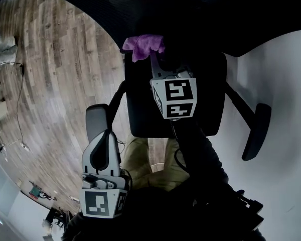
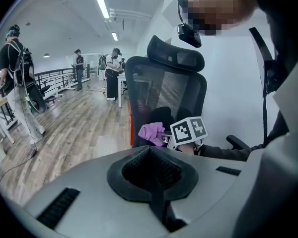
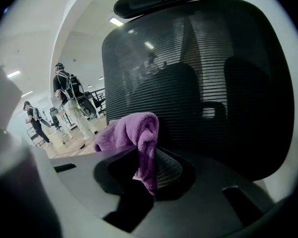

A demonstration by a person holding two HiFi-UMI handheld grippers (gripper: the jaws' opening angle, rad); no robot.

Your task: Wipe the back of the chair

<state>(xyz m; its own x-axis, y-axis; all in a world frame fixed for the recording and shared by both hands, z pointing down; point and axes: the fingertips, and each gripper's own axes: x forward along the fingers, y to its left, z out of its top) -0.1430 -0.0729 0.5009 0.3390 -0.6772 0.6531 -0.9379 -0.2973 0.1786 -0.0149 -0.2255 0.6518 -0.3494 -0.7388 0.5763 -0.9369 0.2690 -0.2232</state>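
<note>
Right tongs [image 3: 148, 170] clamp a cloth [image 3: 131, 133] by the chair back [image 3: 213, 83] for wiping; left tongs [image 1: 103, 137] idle lower left, closed and empty.

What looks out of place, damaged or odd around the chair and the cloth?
Nothing stands out. The chair's mesh back stands upright with no visible tear. The purple cloth is bunched in the right gripper, near the mesh. The left gripper is shut and empty.
</note>
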